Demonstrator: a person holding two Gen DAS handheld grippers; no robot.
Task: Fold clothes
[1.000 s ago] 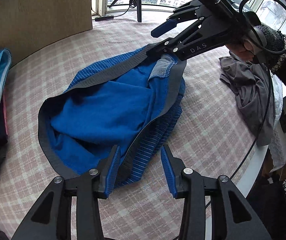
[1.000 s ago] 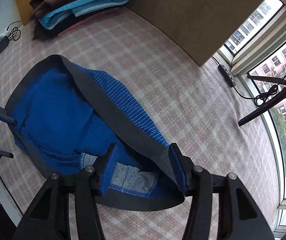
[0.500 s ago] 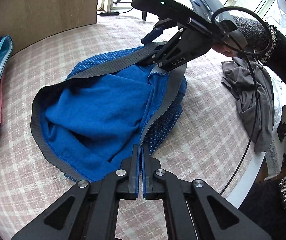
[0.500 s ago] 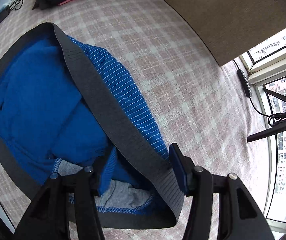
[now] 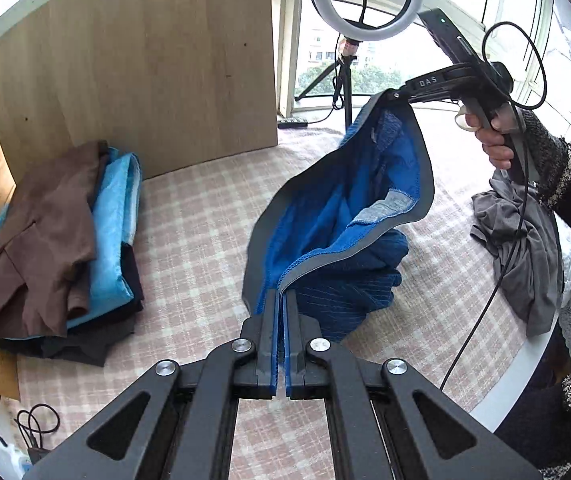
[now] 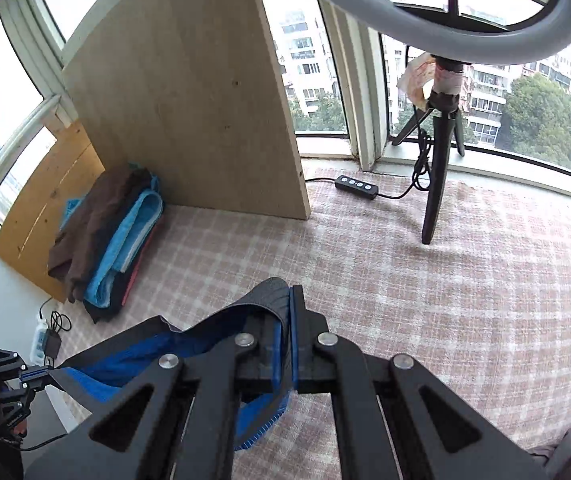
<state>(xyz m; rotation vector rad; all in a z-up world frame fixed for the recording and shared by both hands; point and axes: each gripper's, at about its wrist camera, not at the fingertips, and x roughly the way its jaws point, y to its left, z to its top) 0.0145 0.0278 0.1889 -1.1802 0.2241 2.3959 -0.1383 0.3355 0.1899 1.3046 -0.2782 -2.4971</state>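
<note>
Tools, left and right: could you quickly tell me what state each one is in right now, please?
Left tool: closed on the grey waistband of the blue garment.
Right tool: closed on the same waistband, garment lifted between them.

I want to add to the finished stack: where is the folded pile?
In the left wrist view the folded pile lies at the left, on the checked cloth against the wooden board.
</note>
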